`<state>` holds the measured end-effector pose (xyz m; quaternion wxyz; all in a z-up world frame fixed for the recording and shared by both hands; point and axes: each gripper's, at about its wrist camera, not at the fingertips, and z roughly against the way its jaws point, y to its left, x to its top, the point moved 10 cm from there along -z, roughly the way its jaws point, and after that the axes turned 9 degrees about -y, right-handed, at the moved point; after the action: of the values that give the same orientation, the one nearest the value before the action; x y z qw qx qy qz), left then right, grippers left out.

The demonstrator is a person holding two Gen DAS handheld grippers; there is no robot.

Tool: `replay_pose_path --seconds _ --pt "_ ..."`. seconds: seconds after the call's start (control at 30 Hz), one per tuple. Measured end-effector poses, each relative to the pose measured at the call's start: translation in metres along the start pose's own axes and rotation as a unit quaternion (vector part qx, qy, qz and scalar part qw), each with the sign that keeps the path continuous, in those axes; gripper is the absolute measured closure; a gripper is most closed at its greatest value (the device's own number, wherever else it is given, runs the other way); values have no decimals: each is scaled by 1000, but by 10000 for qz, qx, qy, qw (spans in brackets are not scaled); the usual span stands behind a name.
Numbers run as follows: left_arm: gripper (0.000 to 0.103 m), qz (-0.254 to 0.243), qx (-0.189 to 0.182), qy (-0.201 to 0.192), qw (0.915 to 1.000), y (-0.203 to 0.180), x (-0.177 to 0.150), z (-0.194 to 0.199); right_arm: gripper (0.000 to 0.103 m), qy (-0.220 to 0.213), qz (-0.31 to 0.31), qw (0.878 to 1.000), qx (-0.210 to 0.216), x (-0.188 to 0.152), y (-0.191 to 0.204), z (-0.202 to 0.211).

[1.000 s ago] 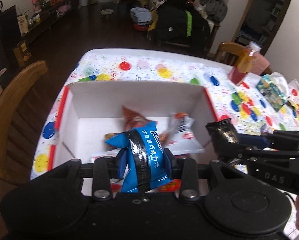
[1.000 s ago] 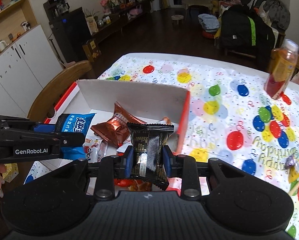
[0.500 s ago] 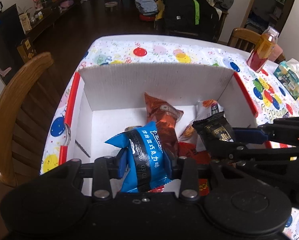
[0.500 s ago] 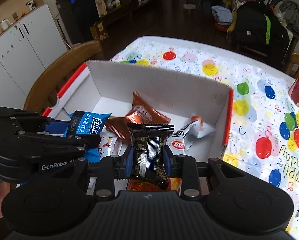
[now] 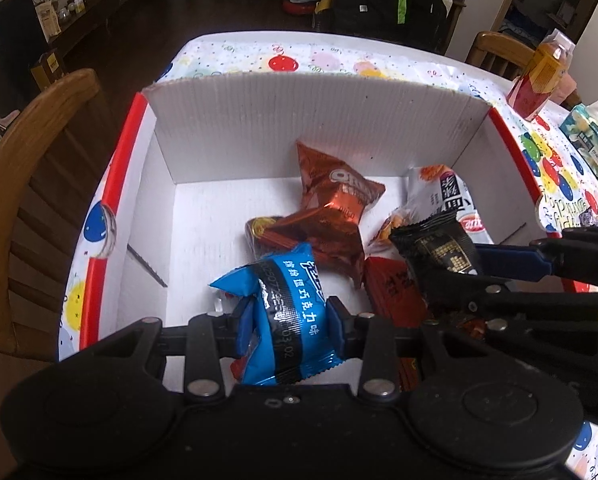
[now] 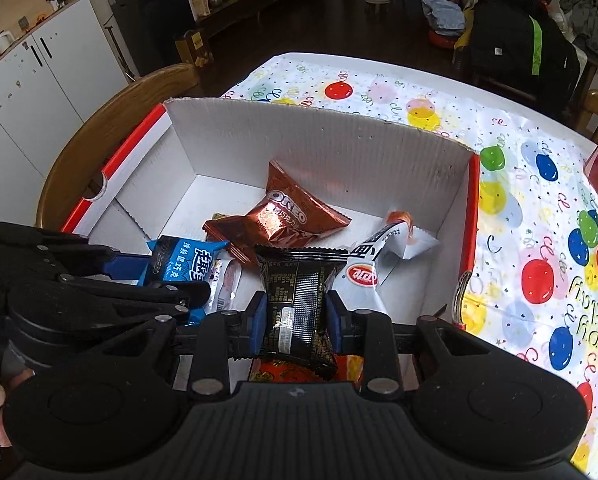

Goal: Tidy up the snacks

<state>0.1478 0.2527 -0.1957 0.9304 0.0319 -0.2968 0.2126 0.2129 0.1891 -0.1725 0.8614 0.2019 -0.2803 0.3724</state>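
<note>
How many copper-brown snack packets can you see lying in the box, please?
2: the Oreo packet lies mid-floor near the back wall, and a darker brown packet lies overlapped just in front of it. More may be hidden under the grippers.

right tool (image 6: pixel 295 316) pinches black packet (image 6: pixel 299 300) — over box (image 6: pixel 339 148).
</note>
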Motion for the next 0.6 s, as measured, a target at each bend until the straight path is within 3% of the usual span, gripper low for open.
replay_pose_path --seconds 0.33,0.4,0.47,0.6 --pt "63 112 0 45 9999 4 -3 1 70 -24 -134 9998 156 -1 -2 9" --pt "54 134 2 14 9999 4 -2 5 52 -125 -165 9996 198 0 -1 14" --pt "47 139 22 -63 9999 5 0 9 46 -262 -177 9993 196 2 -2 22" --pt "40 152 -39 -171 9997 3 3 21 45 -391 -238 9985 284 4 -2 36"
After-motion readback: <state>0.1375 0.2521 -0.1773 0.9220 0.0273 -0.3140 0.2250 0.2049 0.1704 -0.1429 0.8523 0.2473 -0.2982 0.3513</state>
